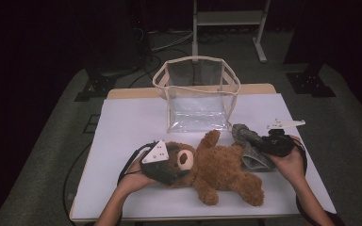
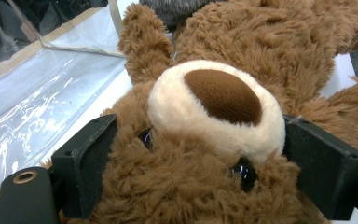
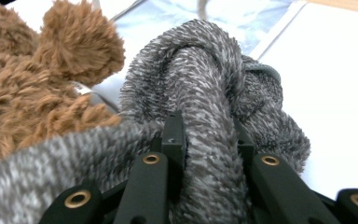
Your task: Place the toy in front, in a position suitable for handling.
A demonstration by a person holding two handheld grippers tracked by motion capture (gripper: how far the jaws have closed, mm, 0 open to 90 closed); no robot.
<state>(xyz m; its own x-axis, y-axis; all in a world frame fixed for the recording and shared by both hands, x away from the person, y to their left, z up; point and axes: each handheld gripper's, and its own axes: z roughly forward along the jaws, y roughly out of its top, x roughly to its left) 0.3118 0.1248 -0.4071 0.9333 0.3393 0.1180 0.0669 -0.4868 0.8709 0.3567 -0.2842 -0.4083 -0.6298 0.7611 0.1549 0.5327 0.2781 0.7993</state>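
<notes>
A brown teddy bear (image 1: 219, 169) lies on its back on the white table (image 1: 127, 132), head to the left. My left gripper (image 1: 175, 165) is shut on its head. In the left gripper view the cream muzzle (image 2: 214, 105) bulges between the two black fingers (image 2: 86, 158), and the left gripper (image 2: 205, 156) presses the fur from both sides. A grey knitted scarf (image 1: 247, 141) lies bunched by the bear's right side. My right gripper (image 1: 265, 143) is shut on a fold of the scarf (image 3: 205, 93), seen close in the right gripper (image 3: 209, 137) view.
A clear plastic bag with a beige rim (image 1: 198, 89) stands open-topped at the back middle of the table, just beyond the bear's raised arm (image 1: 210, 139). The table's front edge runs near the bear's legs. A white metal frame (image 1: 228, 23) stands on the floor behind.
</notes>
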